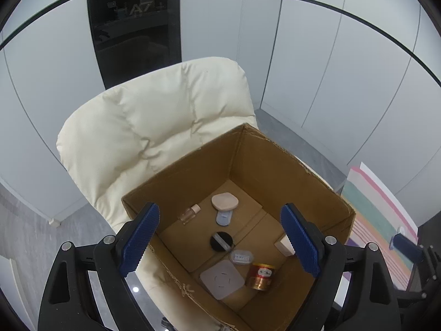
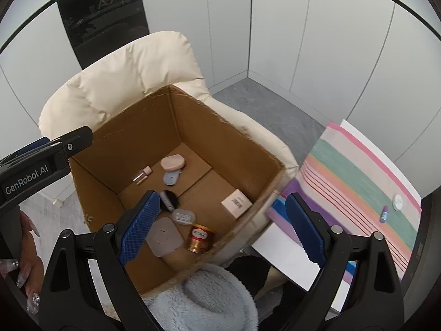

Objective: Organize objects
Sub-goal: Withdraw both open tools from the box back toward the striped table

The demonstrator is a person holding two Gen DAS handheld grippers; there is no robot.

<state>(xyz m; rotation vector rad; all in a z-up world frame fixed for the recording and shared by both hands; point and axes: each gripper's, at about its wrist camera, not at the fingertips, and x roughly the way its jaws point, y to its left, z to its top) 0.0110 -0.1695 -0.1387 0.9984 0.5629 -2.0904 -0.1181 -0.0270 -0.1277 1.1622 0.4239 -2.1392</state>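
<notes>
An open cardboard box [image 1: 275, 160] [image 2: 132, 138] stands on a cream armchair [image 1: 143, 121]. Inside lie several small items: a pink compact [image 1: 224, 202], a small bottle [image 1: 190, 213], a black puff [image 1: 221, 240], a red-gold can [image 1: 262, 276] [image 2: 200, 237], a beige pad [image 1: 222, 278] and a small white carton [image 2: 236, 203]. My left gripper [image 1: 220, 242] is open and empty above the box. My right gripper [image 2: 220, 229] is open and empty over the box's near right edge. On the striped cloth [image 2: 358, 171] lie a small blue tube [image 2: 383, 214] and a white round lid [image 2: 398, 202].
A light blue fluffy slipper [image 2: 209, 300] shows below the box. The left gripper's body [image 2: 41, 162] enters the right wrist view from the left, held by a hand [image 2: 24, 270]. Grey wall panels and grey floor [image 2: 275, 107] surround the chair.
</notes>
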